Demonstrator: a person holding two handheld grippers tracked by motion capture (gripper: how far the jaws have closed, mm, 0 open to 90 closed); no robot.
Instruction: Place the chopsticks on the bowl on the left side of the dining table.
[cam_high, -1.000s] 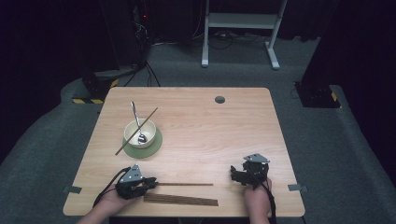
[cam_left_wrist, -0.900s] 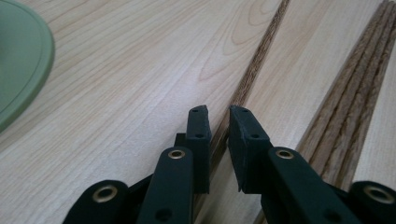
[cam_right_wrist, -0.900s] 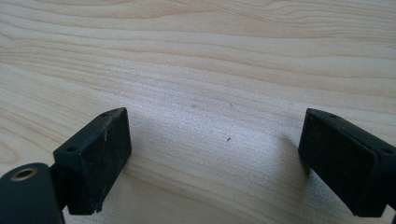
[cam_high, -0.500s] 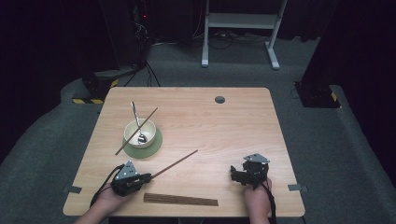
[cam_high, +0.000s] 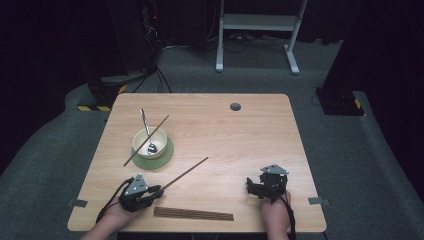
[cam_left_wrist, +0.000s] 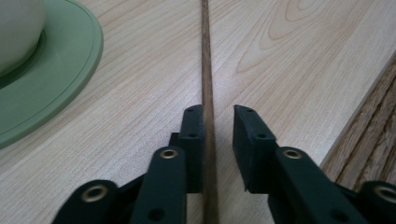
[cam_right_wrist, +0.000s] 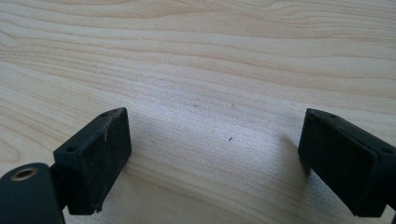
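A dark wooden chopstick lies on the table, slanting up and to the right from my left gripper. Its near end sits between the left jaws. It rests against one pad, and a gap separates it from the other. Those jaws have just been opening and stand slightly open. My right gripper rests at the front right of the table, wide open over bare wood. A second chopstick leans across a cream bowl that holds a metal spoon.
The bowl stands on a green saucer just beyond my left gripper. A flat dark wooden strip lies along the front edge between the hands. A round hole marks the far side of the tabletop.
The chopstick lay level just above the wooden strip a second ago; it has swung to slant up and right. The left gripper turned with it. The right hand stayed still.
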